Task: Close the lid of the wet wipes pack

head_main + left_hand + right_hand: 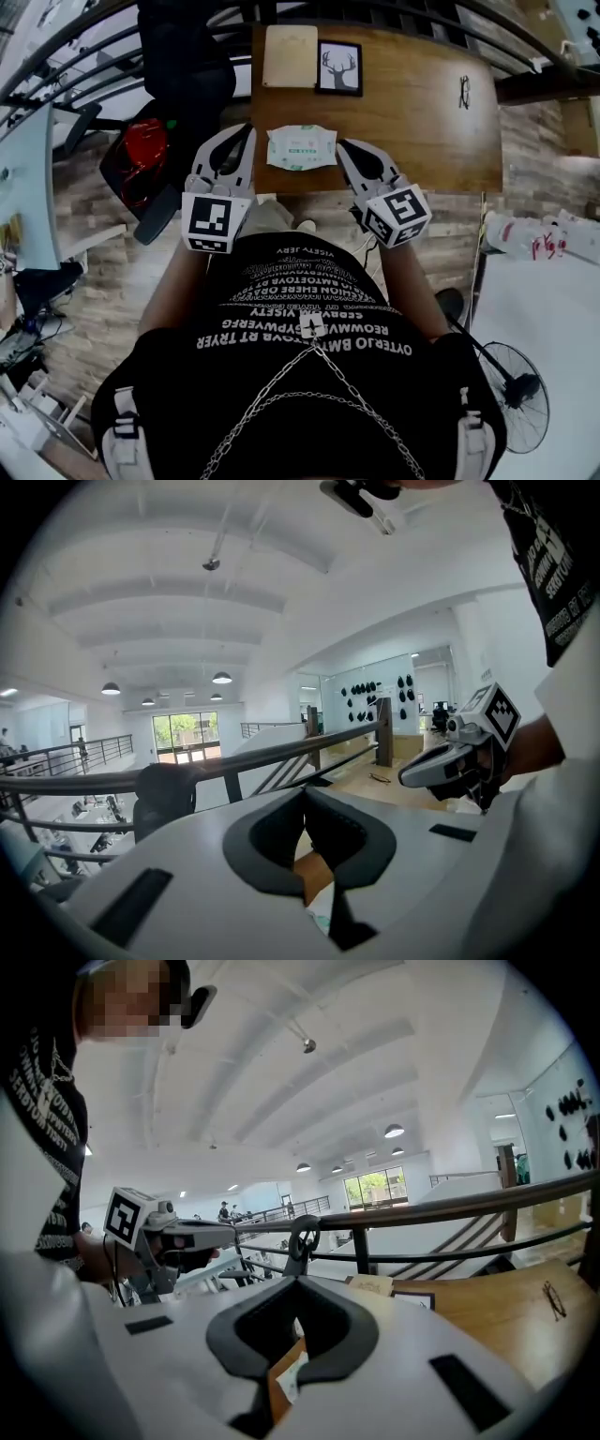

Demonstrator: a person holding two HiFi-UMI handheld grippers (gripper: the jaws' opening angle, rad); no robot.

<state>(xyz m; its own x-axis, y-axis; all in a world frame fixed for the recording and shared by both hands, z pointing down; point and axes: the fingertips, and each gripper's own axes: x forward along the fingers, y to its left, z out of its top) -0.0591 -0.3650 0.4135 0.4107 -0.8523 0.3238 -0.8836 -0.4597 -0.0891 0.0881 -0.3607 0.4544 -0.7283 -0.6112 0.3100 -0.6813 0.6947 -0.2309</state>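
Observation:
The wet wipes pack [300, 148], white with green print, lies flat near the front edge of the wooden table [422, 122]; its lid looks flat against the pack. My left gripper [244, 131] hangs just left of the pack and my right gripper [344, 146] just right of it; both are shut and hold nothing. In the left gripper view the left gripper [305, 795] is above the table and a sliver of the pack [319, 913] shows below it. The right gripper [292, 1284] likewise has a sliver of the pack [292, 1378] below it.
A framed deer picture [338, 67] and a pale board [290, 56] lie at the table's far side, and a small dark object [463, 91] lies to the right. A black chair [183, 56] stands at the left, a railing runs behind the table, and a floor fan [511, 394] stands at the lower right.

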